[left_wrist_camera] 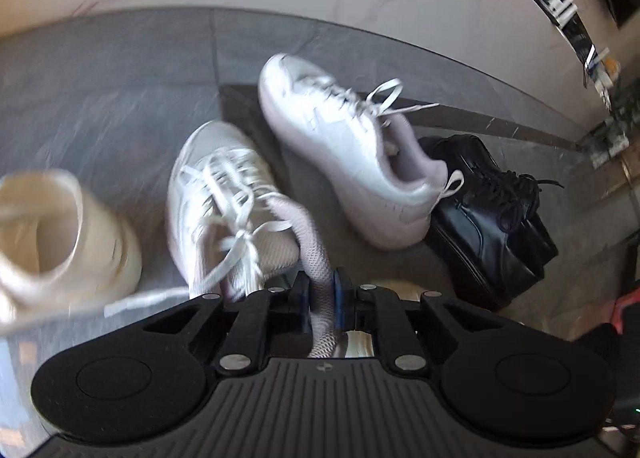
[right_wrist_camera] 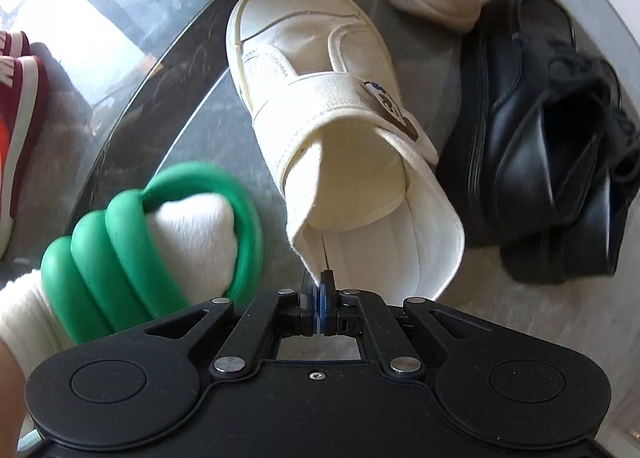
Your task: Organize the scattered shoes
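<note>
While left claw (left_wrist_camera: 322, 294) pinches white sneaker (left_wrist_camera: 224, 210), right claw (right_wrist_camera: 319, 300) pinches cream shoe (right_wrist_camera: 320, 106).

Right gripper (right_wrist_camera: 319, 308) has its jaws clamped on the heel edge of a cream strap shoe (right_wrist_camera: 320, 98). Black lace-up shoes (right_wrist_camera: 536, 130) sit just to its right on the floor (right_wrist_camera: 132, 130). A foot in a green slide (right_wrist_camera: 132, 246) is just left of it.

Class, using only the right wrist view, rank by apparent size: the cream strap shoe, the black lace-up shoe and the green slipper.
1. cream strap shoe, biggest in frame.
2. black lace-up shoe.
3. green slipper, partly hidden behind the right gripper.
The top two look close, and the strap shoe sits nearer the lens, so true sizes stay unsure.
</note>
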Available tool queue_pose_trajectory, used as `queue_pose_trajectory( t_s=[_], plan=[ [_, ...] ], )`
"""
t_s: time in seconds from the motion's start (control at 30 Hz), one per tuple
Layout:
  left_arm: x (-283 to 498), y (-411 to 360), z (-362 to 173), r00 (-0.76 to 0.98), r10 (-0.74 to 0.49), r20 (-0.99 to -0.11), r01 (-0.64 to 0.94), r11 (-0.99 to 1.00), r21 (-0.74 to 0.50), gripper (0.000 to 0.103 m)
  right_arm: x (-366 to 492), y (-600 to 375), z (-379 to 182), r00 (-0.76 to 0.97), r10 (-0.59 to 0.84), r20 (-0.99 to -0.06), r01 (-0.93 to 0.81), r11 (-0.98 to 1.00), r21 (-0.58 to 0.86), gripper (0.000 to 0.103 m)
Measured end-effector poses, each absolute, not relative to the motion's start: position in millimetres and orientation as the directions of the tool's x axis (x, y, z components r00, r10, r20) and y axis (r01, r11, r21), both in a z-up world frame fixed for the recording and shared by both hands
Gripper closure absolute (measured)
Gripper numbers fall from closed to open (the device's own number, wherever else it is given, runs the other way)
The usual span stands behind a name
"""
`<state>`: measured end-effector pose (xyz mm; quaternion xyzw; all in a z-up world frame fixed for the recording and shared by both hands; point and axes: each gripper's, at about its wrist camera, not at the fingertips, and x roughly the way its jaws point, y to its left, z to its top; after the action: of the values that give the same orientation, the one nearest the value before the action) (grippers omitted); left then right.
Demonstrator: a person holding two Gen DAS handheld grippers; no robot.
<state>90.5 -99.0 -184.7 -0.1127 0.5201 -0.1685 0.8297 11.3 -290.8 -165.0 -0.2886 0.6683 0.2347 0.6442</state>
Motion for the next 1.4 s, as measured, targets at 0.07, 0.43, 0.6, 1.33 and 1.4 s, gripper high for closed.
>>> queue_pose_trajectory(
  t_s=[0.07, 0.43, 0.6, 1.33, 1.4],
  plan=[
    [99, -104, -186, 0.404, -0.391, -0.827, 0.185, 0.920, -0.345, 0.092, 14, -293, -160, -0.015, -0.075, -0.997, -0.679, 0.733, -0.045, 0.100],
    [138, -129, -196, 0.425, -0.388, -0.818, 0.258, 0.918, -0.301, 0.092, 84, -262, -94, 0.260, 0.095, -0.961, -0.657, 0.746, -0.104, 0.075],
    [147, -138, -202, 0.427, -0.404, -0.809, 0.273, 0.910, -0.310, 0.090, 133, -248, -109, 0.364, 0.163, -0.917, -0.615, 0.781, -0.105, 0.075],
    [145, -106, -179, 0.433, -0.450, -0.781, 0.289, 0.890, -0.352, 0.059, 156, -232, -108, 0.300, 0.287, -0.910, -0.587, 0.807, 0.061, 0.058],
    [142, -98, -169, 0.452, -0.420, -0.787, 0.292, 0.903, -0.314, 0.059, 161, -231, -108, 0.291, 0.294, -0.910, -0.560, 0.824, 0.087, 0.054]
  ],
)
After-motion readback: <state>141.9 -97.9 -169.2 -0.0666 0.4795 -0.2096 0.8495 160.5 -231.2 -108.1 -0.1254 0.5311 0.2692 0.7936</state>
